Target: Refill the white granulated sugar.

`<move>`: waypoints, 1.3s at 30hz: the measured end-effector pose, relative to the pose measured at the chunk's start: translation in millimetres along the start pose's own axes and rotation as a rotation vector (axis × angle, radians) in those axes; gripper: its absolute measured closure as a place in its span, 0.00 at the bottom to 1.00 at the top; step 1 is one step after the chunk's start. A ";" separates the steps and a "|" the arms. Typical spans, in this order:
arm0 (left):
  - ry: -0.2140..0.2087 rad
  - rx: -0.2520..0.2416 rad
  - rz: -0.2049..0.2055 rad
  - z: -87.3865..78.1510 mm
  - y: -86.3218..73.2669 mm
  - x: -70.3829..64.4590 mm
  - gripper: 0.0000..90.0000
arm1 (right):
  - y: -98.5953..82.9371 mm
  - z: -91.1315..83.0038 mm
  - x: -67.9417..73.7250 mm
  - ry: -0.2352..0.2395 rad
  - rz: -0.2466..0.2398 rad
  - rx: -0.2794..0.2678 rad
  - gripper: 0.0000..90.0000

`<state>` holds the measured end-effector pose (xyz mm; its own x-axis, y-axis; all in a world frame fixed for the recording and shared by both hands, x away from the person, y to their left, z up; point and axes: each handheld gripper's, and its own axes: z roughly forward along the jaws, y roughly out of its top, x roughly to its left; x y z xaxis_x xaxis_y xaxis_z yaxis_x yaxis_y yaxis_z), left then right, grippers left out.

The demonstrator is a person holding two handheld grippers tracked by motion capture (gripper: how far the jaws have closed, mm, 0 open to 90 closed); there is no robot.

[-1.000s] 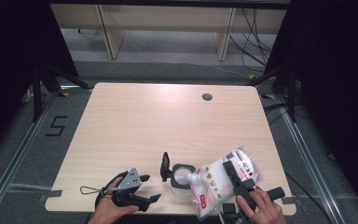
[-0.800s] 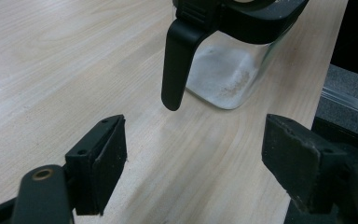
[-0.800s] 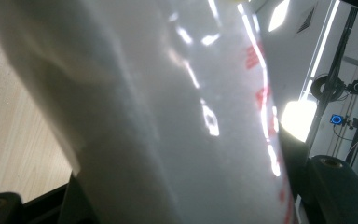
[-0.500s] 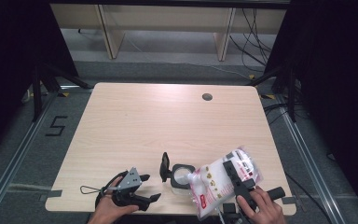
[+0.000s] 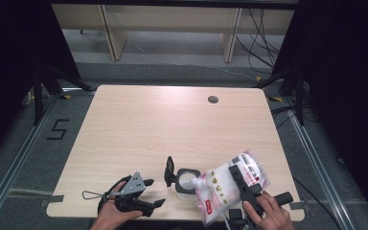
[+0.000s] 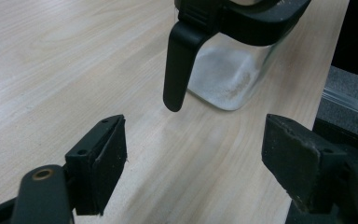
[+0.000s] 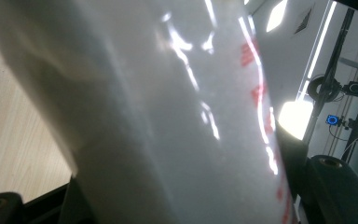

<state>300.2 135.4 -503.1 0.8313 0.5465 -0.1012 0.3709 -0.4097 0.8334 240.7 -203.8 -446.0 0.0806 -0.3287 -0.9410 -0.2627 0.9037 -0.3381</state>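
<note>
Pouring from the clear plastic bag of white granules with red print point(image 5: 230, 187), clamped across its middle by the right gripper point(image 5: 243, 188) and tipped toward the clear square jar with a black rim and black flip lid point(image 5: 186, 181) near the table's front edge. Soft and slumping, probably fairly heavy, glossy and so likely slippery; best held across the full middle as now, never by the thin open corner. Rigid by contrast, the jar, with a little white powder in its bottom point(image 6: 223, 79) and the lid point(image 6: 179, 60) hanging down; best pinched at the black rim, light enough to tip if nudged. Resting open on the pale wooden table point(image 5: 172, 124), the left gripper point(image 5: 149, 192), jaws wide apart, just short of the jar. Compared with half a second ago: no clear change in bag, jar or either gripper.
</note>
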 end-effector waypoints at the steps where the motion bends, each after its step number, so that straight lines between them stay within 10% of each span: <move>1: 0.001 0.007 -0.001 -0.5 -0.2 -0.4 0.24 | 0.0 0.1 0.0 0.000 0.002 -0.001 0.48; 39: 0.000 -0.017 -0.007 -0.5 -0.7 -1.7 0.24 | 1.0 0.1 0.1 -0.011 0.032 -0.022 0.49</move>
<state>298.4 135.1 -503.2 0.8285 0.5497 -0.1072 0.3698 -0.3932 0.8418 240.6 -203.0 -446.5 0.0823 -0.2968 -0.9514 -0.2866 0.9073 -0.3078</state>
